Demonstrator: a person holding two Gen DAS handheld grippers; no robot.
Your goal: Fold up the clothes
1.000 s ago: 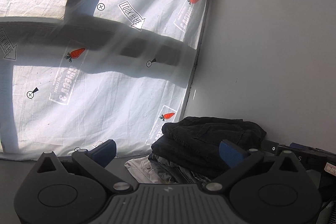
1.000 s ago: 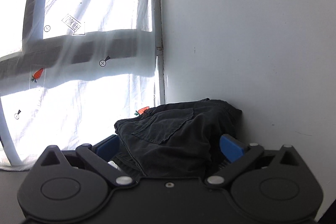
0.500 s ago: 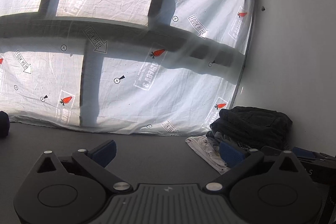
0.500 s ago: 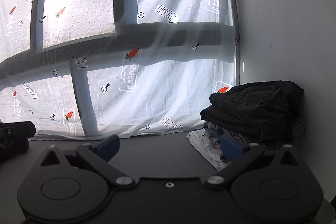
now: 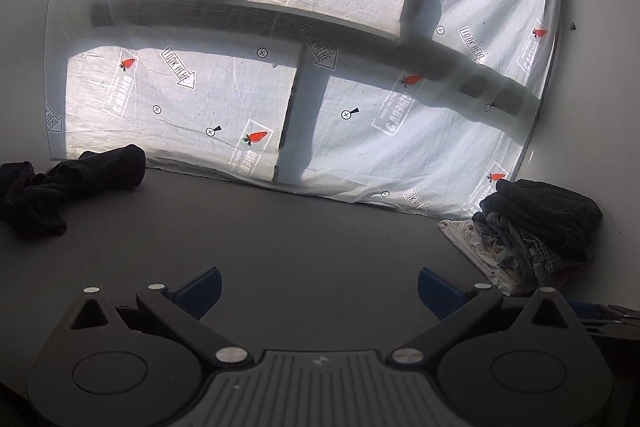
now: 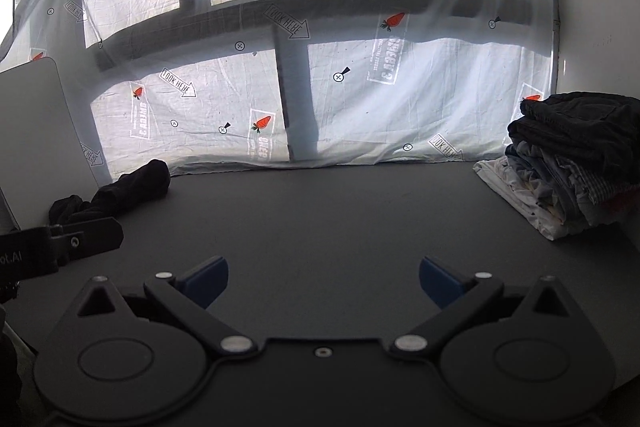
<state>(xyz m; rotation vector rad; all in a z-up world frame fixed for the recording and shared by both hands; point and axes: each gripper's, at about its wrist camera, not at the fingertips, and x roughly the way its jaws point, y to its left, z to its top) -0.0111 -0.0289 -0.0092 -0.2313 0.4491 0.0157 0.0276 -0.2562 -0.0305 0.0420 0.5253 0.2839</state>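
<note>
A wide dark grey bench point(image 5: 320, 239) fills the lower half of both wrist views. Behind it a white printed sheet point(image 5: 360, 99) is hung across a window; orange carrots, "LOOK HERE" arrows and small circled crosses are printed on it, and the dark bars of the window frame are seen through the cloth. To the right of the sheet a plain white wall point(image 5: 592, 87) is seen.

No box, basket or other container is seen on the bench.

Two groups of clothes are counted. At the back right corner of the bench, against the sheet and the wall, one stack of folded clothes point(image 6: 572, 167) is seen: a black garment lies on top, grey and checked pieces are layered beneath it, and a white piece lies at the bottom, its edge spread out onto the bench. The exact number of pieces in the stack cannot be told. At the back left of the bench, well apart from the stack, one crumpled black garment point(image 5: 68, 187) lies unfolded just below the sheet.

Two sets of tongs are counted. The left tongs point(image 5: 318, 287) are held above bare bench with the blue tips wide apart and nothing between them. The right tongs point(image 6: 323, 283) are likewise held wide apart over bare bench, gripping nothing.
</note>
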